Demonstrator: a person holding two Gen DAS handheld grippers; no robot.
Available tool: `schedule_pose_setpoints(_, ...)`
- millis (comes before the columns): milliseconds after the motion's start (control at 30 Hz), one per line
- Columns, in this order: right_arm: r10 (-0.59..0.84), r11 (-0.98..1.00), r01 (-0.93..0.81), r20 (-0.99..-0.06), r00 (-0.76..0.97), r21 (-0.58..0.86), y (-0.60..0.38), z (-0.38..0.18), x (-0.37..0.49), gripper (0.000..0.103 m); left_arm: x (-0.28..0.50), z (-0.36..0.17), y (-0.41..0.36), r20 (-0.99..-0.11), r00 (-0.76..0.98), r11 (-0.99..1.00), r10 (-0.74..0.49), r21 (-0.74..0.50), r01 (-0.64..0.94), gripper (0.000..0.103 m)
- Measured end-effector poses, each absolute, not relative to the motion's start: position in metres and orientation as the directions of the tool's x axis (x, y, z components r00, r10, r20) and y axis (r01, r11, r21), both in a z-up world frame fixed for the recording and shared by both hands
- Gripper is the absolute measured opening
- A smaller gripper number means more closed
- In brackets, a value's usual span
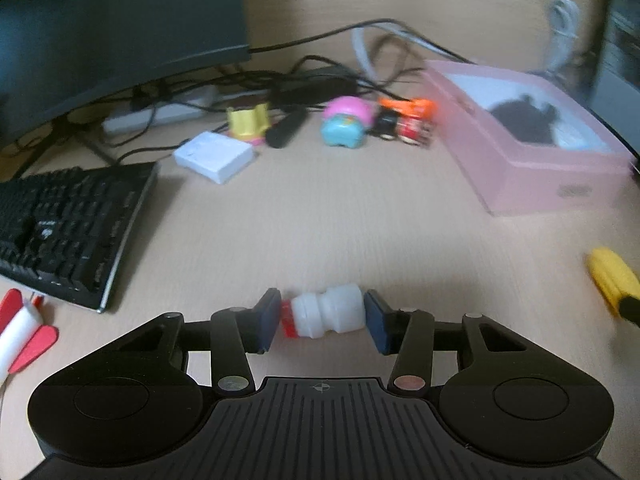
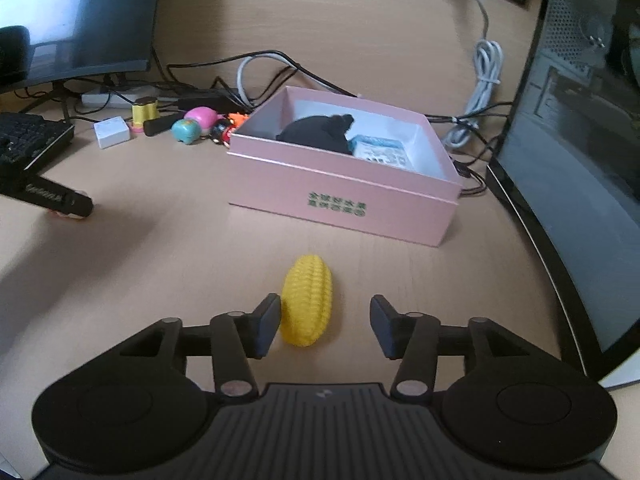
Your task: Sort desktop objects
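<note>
Beige wooden surface carries an open pink cardboard box. Near it, the left gripper clamps a small white plastic bottle. The right gripper stands apart around a yellow knitted corn.

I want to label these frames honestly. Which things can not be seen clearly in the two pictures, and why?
- Toy cars, left wrist view: motion blur hides their details.
- Black item in the pink box, right wrist view: the near wall covers its lower part; it cannot be identified.
- Green print on the box: too small to read.
- Yellow knitted corn: the open right gripper finger hides its left edge.
- Red and white object, left wrist view: cut by the frame edge.
</note>
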State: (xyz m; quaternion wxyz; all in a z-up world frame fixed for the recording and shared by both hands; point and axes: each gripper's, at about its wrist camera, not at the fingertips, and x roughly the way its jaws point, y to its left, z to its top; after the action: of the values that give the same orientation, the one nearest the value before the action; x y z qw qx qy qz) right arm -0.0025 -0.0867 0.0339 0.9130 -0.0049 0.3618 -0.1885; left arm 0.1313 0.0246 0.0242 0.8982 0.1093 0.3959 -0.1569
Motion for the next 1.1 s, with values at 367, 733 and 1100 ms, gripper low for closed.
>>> schedule_pose_setpoints(367,-0.387,0.918,0.341,-0.655,0.649,-0.205,-0.093,0.026,0.005,0.054,0.084,0.02,0.023,-0.772,0.586,0.908,-0.247,0.028,0.419,0.055)
schedule_pose_setpoints(733,-0.359,0.902,0.428,-0.66,0.66,-0.062,-0.096,0.027,0.024,0.086,0.073,0.024,0.04,-0.777,0.591,0.934,-0.216,0.011,0.356,0.062)
schedule_pose_setpoints(1100,-0.356,0.899,0.436,-0.671,0.651,-0.054,-0.097,0.019,0.038,0.067,0.071,0.027,0.045,-0.763,0.609,0.934,-0.217,0.02,0.357,0.074)
